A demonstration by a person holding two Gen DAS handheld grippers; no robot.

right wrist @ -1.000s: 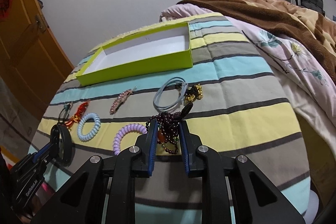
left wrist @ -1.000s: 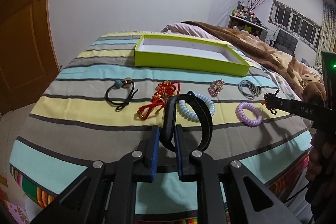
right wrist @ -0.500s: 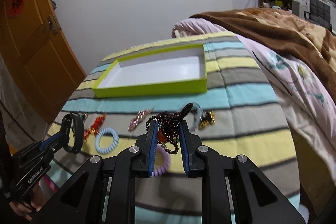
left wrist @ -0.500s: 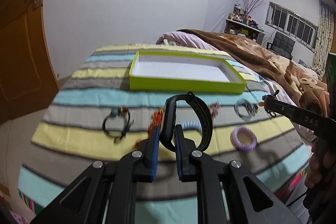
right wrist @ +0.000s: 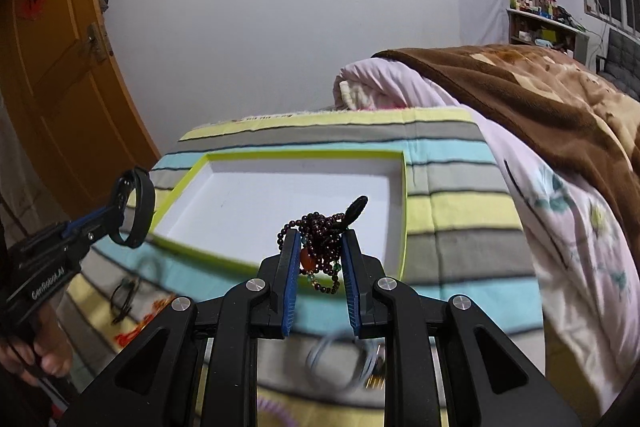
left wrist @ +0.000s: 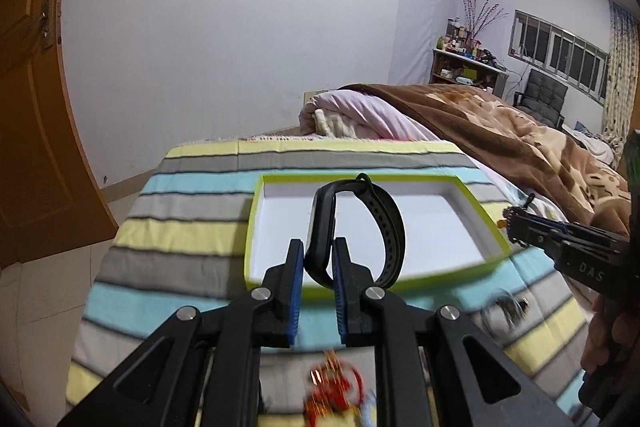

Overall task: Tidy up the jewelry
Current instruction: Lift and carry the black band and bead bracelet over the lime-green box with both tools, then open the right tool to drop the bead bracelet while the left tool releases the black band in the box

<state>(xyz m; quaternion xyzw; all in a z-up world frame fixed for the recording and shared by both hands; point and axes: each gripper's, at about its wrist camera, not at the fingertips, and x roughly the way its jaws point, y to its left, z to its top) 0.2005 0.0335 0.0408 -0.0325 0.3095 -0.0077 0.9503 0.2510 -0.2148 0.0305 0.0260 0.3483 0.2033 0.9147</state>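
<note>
Striped bedspread (left wrist: pixel 192 239) has dropped away below me; a second ago both loads were just above it, now they hang over the green tray (left wrist: pixel 251 227). My left gripper (left wrist: pixel 316 255) clamps the black wristband (left wrist: pixel 384 227), my right gripper (right wrist: pixel 320 251) pinches the bead bracelet (right wrist: pixel 320 239), ready for releasing

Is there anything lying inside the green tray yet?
No, the tray's white floor is bare; the beads and the black band are held in the grippers above it.
</note>
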